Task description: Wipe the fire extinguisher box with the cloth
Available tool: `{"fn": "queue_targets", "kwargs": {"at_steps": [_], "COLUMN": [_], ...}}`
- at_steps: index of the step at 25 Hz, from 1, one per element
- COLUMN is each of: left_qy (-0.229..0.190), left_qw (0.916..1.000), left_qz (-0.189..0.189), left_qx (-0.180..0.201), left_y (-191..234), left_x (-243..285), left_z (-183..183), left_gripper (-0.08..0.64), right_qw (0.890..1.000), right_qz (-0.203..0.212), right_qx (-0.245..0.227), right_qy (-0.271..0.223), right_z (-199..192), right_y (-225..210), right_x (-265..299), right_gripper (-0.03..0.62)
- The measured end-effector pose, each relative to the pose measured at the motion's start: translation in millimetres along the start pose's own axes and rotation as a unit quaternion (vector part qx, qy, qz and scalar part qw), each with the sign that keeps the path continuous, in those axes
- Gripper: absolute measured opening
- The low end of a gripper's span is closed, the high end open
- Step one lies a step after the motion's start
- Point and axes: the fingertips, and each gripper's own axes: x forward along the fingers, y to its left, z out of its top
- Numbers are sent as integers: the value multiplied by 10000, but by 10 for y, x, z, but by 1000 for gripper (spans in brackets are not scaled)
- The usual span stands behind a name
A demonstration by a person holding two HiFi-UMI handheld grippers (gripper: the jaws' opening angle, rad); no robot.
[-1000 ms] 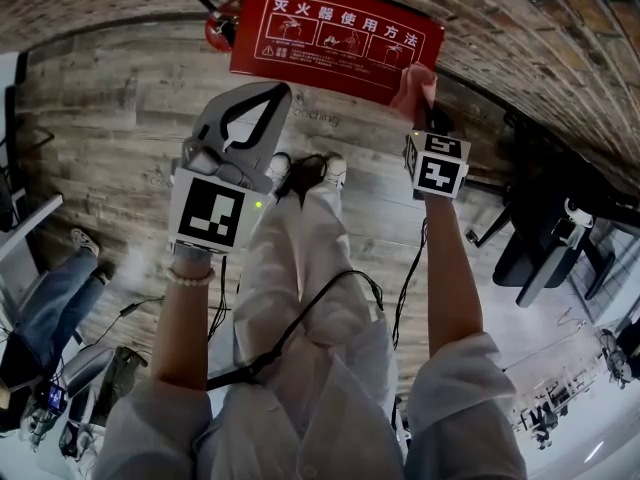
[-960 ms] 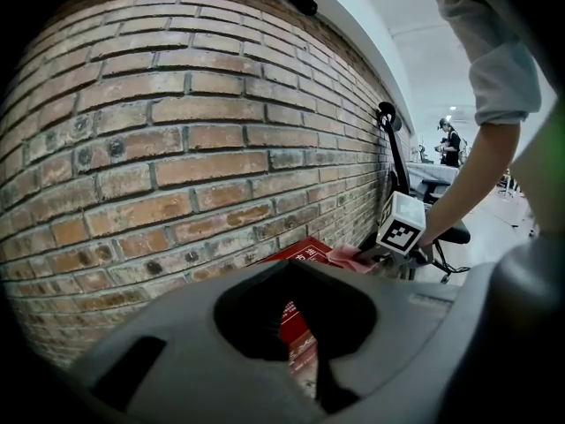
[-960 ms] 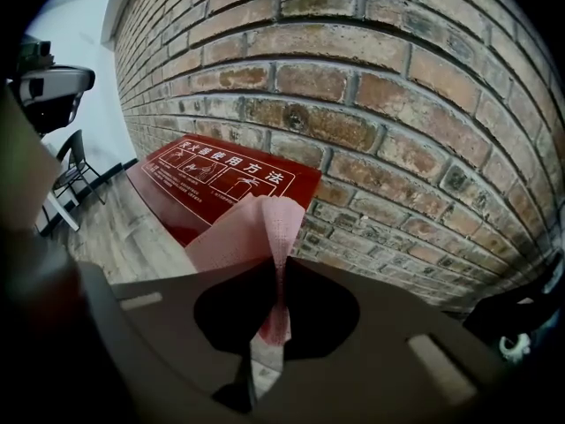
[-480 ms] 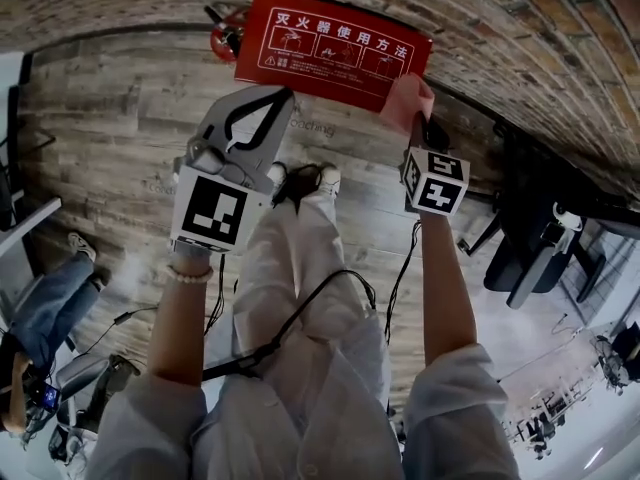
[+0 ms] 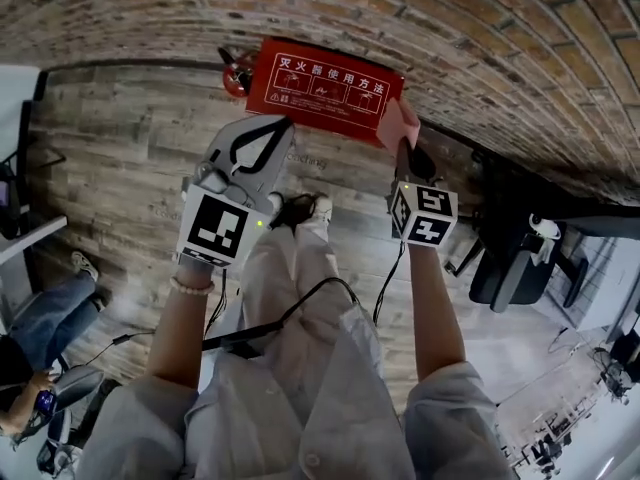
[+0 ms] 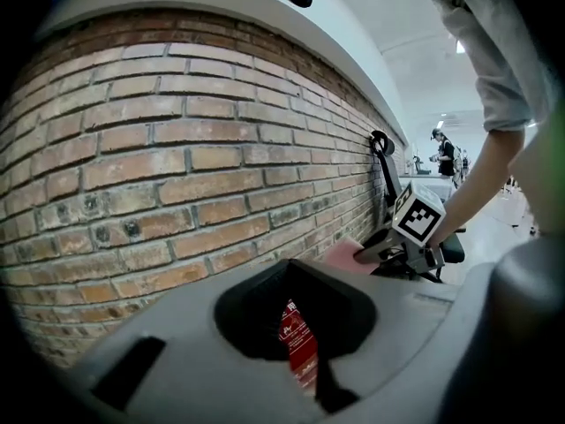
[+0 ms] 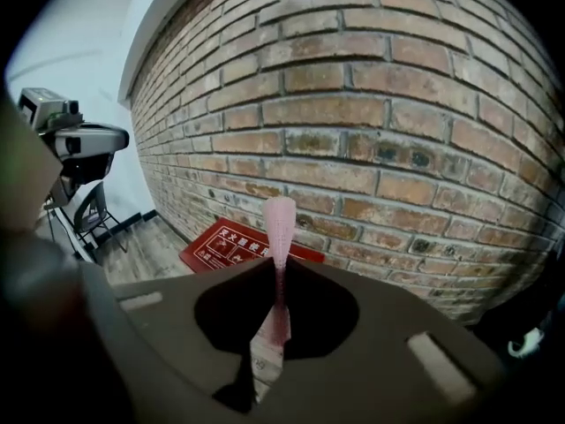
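Note:
The red fire extinguisher box lies on the wooden floor against the brick wall, its white instruction print facing up. My right gripper is shut on a pink cloth, which hangs at the box's right end. In the right gripper view the cloth sticks up edge-on from the closed jaws, with the box below and beyond it. My left gripper is shut and empty above the box's near edge. In its own view the box shows through the gap behind the tips.
A red extinguisher lies at the box's left end. A dark office chair stands to the right and a seated person is at the far left. My own shoes are just short of the box. A cable hangs down my front.
In the head view the box has grown smaller and moved up the frame, as if the camera has risen. The cloth has stayed at the box's right end. Both grippers remain shut.

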Motion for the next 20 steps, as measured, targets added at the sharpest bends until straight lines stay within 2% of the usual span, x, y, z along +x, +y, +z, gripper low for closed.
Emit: {"fn": "queue_targets", "kwargs": {"at_steps": [11, 20], "left_qy": [-319, -450], "left_qw": [9992, 9982], "left_qz": [174, 137], "left_qx": [165, 375], "left_y": [138, 88], "left_x": [-486, -857], "left_z": [753, 1068], "left_gripper": [-3, -3], "right_qw": [9966, 9904], "right_qz": [214, 240], "right_qx": [-251, -579], "right_qy": [-759, -1233], "right_z": [895, 1363], "right_y": [271, 500], "right_x": [-765, -1304], "right_gripper": [21, 21]}}
